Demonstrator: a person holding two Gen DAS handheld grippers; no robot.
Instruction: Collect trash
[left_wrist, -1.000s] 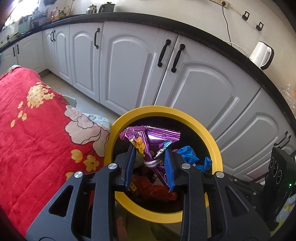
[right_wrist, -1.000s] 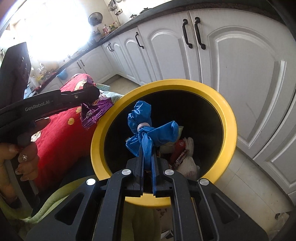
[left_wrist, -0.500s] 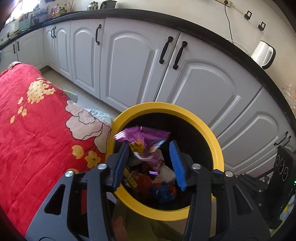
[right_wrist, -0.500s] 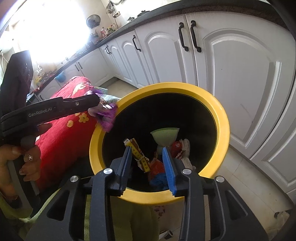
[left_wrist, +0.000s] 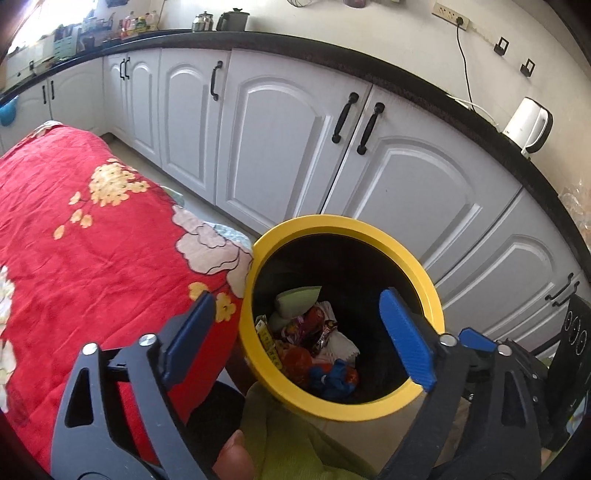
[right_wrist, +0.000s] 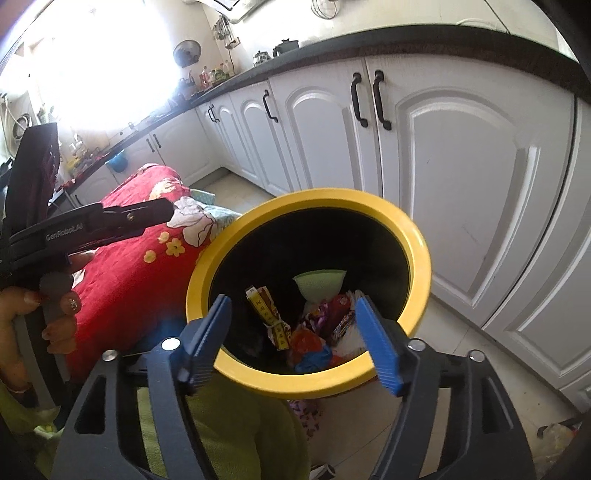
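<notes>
Both grippers, left (left_wrist: 295, 336) and right (right_wrist: 293, 339), have just been opening, empty, lower frame; bin (right_wrist: 417, 236) wrappers (right_wrist: 338, 317) probably light, crinkly, pinch an edge.

Both wrist cams close above yellow-rimmed bin (left_wrist: 424, 275) (right_wrist: 419, 236), angled down into it; both show cabinets (left_wrist: 280, 140) (right_wrist: 469, 177) behind bin.

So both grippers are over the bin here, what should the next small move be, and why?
Probably lift both clear of the bin and turn toward whatever trash remains. The left gripper and right gripper have just been opening and now stand wide with nothing between the pads, and the blue scrap lies among the wrappers inside, so this drop looks finished.
</notes>
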